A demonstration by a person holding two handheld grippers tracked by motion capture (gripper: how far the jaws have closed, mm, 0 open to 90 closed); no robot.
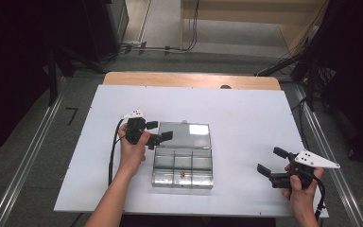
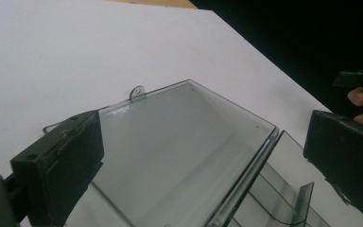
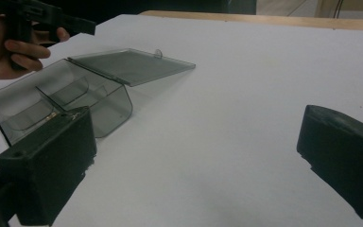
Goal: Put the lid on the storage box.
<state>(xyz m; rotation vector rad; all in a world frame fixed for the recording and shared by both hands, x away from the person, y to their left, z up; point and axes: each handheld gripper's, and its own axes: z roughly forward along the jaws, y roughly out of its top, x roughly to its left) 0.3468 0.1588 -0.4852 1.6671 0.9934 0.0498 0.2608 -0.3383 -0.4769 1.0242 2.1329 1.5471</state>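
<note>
A clear smoky plastic box (image 1: 183,169) with several compartments lies mid-table, its lid (image 1: 187,135) folded flat toward the back. A tiny brown item (image 1: 183,173) rests in a front compartment. My left gripper (image 1: 160,130) is open at the lid's left edge with nothing between its jaws. In the left gripper view the lid (image 2: 179,142) and its small tab (image 2: 137,92) lie ahead between the wide-apart jaws. My right gripper (image 1: 271,160) is open, well to the right of the box. In the right gripper view the box (image 3: 61,101) and lid (image 3: 127,64) sit far left.
The white table top (image 1: 246,118) has bare room right of and behind the box. A wooden edge (image 1: 189,79) runs along the back. Cables trail on the floor beyond. Black cables hang from both grippers.
</note>
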